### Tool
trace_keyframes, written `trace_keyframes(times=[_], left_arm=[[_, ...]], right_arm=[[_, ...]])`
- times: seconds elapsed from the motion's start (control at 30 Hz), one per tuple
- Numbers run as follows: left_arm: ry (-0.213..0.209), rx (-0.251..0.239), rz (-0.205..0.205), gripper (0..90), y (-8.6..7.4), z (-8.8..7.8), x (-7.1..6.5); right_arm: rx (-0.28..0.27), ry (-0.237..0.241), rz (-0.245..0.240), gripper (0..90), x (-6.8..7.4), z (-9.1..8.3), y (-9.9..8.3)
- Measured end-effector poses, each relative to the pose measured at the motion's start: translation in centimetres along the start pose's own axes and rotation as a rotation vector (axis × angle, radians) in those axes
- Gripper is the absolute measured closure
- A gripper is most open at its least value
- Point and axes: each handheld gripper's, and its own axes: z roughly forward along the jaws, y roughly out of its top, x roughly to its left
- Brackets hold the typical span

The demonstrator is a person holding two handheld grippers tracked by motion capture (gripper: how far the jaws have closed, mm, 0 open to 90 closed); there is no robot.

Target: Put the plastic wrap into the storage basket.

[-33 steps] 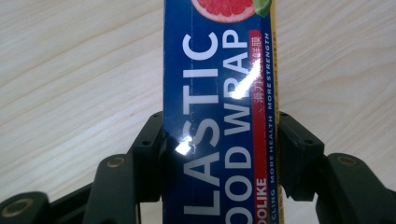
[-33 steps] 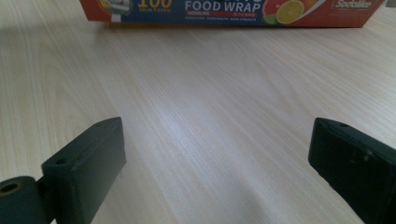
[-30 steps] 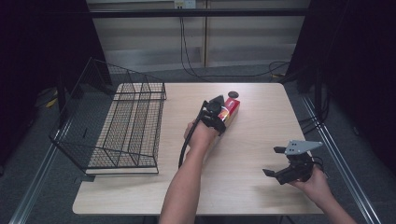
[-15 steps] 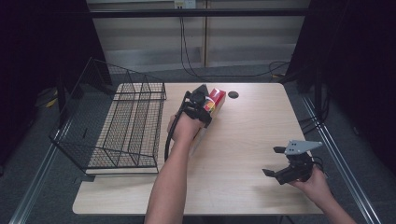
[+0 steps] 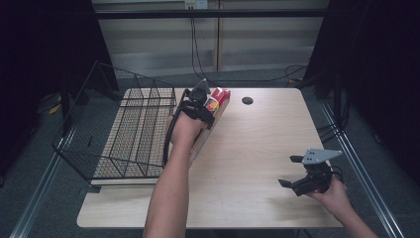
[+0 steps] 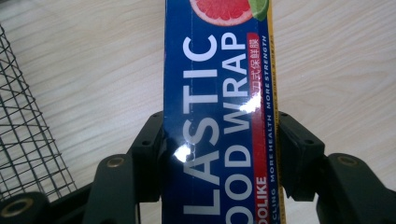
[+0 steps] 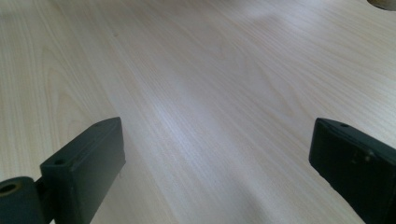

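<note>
I have the plastic wrap box (image 6: pixel 219 116) clamped lengthwise between my left gripper's (image 6: pixel 219 154) jaws, lifted beside the wire rack (image 5: pixel 133 134). The left gripper view reads its label; the high view, I think, shows it tilted. My right gripper (image 5: pixel 297 171) rests low, jaws spread apart.

We see the left gripper (image 6: pixel 219 154) clamped on a blue box of plastic food wrap (image 6: pixel 217 93), one black jaw pressing on each long side. Under the box lies the light wooden desk (image 6: pixel 93 70). A black wire basket (image 6: pixel 23 135) stands at the left edge.
</note>
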Motion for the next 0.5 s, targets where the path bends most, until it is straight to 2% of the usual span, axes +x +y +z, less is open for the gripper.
trace_keyframes(times=[0.13, 0.17, 0.33, 0.47, 0.5], left_arm=[[0.010, -0.001, -0.002, 44.4, 0.0, -0.5, 0.2], [0.008, -0.014, -0.017, 44.4, 0.0, -0.7, 0.3], [0.010, -0.010, -0.010, 44.4, 0.0, -1.3, 0.7], [0.008, -0.023, -0.031, 44.4, 0.0, -2.0, 0.8], [0.010, -0.011, -0.021, 44.5, 0.0, -2.3, 1.0]], right_arm=[[-0.002, 0.000, 0.004, 3.3, 0.0, 0.0, 0.0], [-0.003, 0.001, 0.004, 3.4, 0.0, 0.0, 0.0], [-0.001, 0.002, 0.002, 3.3, 0.0, 0.0, 0.0], [0.001, 0.004, 0.004, 3.4, 0.0, 0.0, 0.0], [0.001, 0.006, 0.005, 3.4, 0.0, 0.0, 0.0]])
